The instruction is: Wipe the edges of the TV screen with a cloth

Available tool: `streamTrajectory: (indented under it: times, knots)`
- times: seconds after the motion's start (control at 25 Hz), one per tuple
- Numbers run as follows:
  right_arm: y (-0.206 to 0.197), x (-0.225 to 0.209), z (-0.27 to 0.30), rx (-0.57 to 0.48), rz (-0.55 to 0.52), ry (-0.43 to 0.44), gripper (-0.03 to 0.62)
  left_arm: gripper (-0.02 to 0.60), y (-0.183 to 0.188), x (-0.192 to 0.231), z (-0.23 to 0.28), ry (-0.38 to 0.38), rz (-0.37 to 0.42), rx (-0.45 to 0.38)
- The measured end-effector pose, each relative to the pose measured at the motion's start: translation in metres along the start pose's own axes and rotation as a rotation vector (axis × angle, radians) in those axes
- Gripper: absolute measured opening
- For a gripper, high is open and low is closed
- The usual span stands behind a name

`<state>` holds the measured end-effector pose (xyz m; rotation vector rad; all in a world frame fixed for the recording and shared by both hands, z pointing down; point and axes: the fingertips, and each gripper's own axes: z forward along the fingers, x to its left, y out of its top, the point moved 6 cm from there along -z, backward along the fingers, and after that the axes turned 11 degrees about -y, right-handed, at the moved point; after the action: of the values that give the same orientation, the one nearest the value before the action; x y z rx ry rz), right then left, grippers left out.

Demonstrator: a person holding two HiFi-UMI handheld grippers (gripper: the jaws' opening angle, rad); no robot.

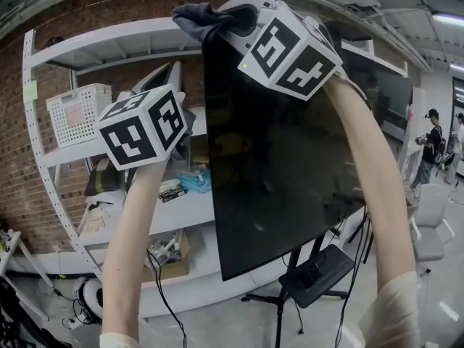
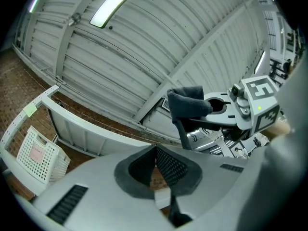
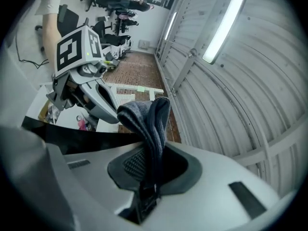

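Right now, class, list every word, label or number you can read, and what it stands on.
Nothing readable.
Left cube, right cube: square patterns, no letters.
Label on white basket: blurred.
Box on shelf: print too small.

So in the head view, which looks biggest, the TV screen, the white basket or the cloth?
1. TV screen, by far.
2. white basket.
3. cloth.
The last two look close, and the cloth is partly tucked in the right gripper.

A white basket (image 1: 78, 113) sits on white shelving (image 1: 109, 46) against a brick wall (image 1: 11, 158), a person (image 1: 433, 142) far right.
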<state>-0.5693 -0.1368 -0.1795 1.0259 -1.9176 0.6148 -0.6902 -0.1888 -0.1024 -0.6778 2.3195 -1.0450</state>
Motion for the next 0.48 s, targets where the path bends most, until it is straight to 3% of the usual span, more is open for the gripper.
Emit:
streamTrajectory:
  times: [0.16, 0.48]
  knots:
    - [-0.009, 0.001, -0.003, 0.039, -0.149, 0.068, 0.049, 0.014, 0.001, -0.005, -0.005, 0.068, 0.035, 0.002]
    - [-0.014, 0.004, 0.003, 0.036, -0.225, 0.071, 0.049, 0.014, 0.012, -0.021, -0.013, 0.140, 0.091, 0.002]
